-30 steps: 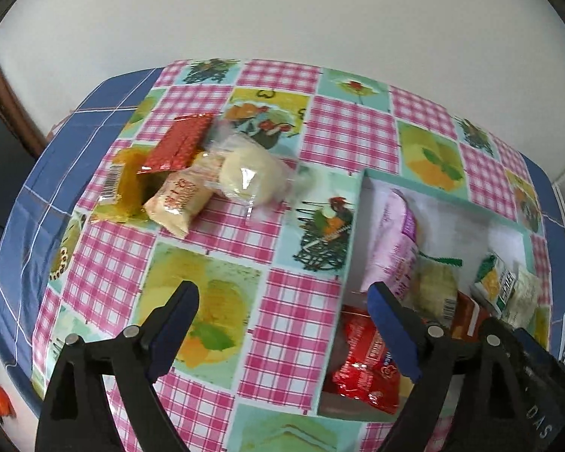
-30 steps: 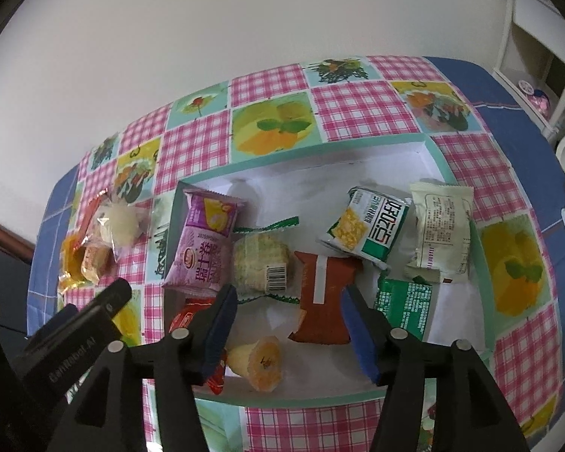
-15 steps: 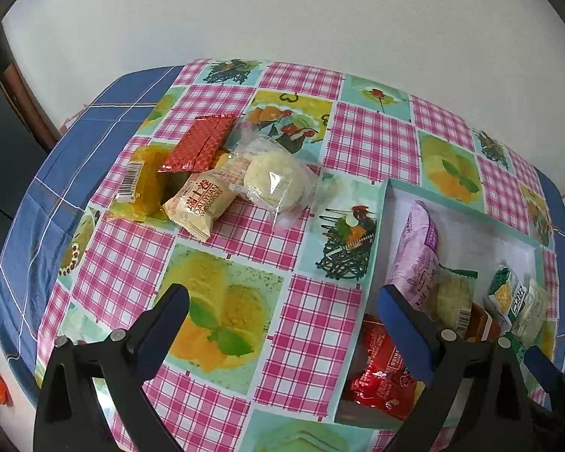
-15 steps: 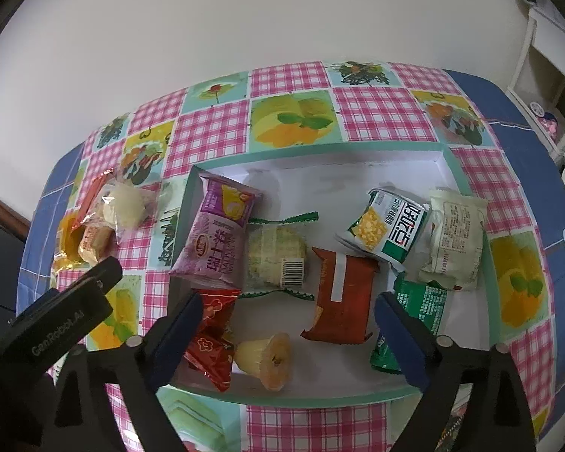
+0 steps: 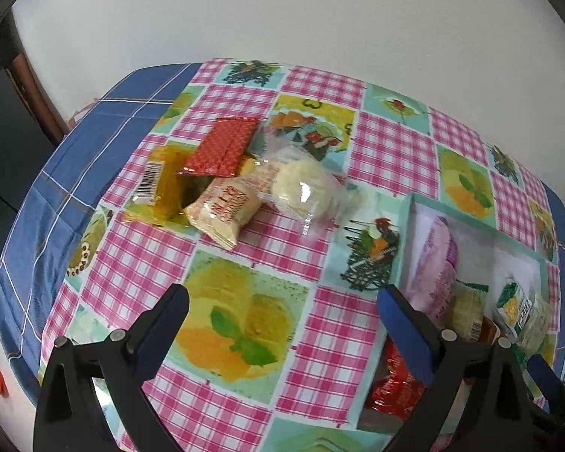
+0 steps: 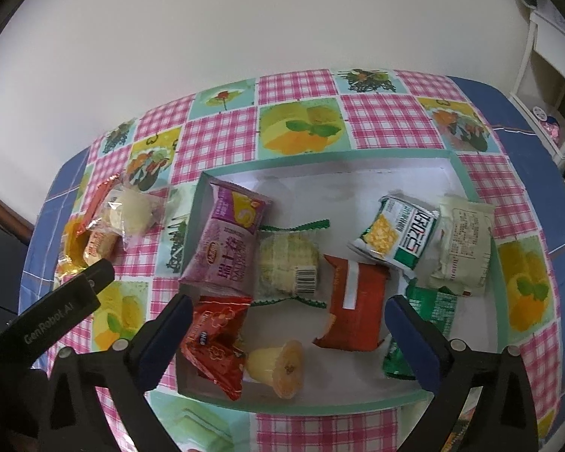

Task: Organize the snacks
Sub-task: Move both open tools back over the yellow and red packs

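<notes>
Checked tablecloth (image 5: 241,339) carries a snack pile (image 5: 237,177) and, seemingly cardboard, tray (image 6: 320,164).

"GenRobot.AI" on the left gripper's body (image 6: 56,320)

We're in a home here, a lived-in room. A table sits against a plain white wall (image 6: 245,30), dressed in a patchwork oilcloth (image 5: 391,150) of pink gingham and fruit prints over a blue checked cloth (image 5: 75,173). Right of the table, white shelving (image 6: 546,75) holds small household bits. Left of it, dark wooden trim (image 5: 37,94).
</notes>
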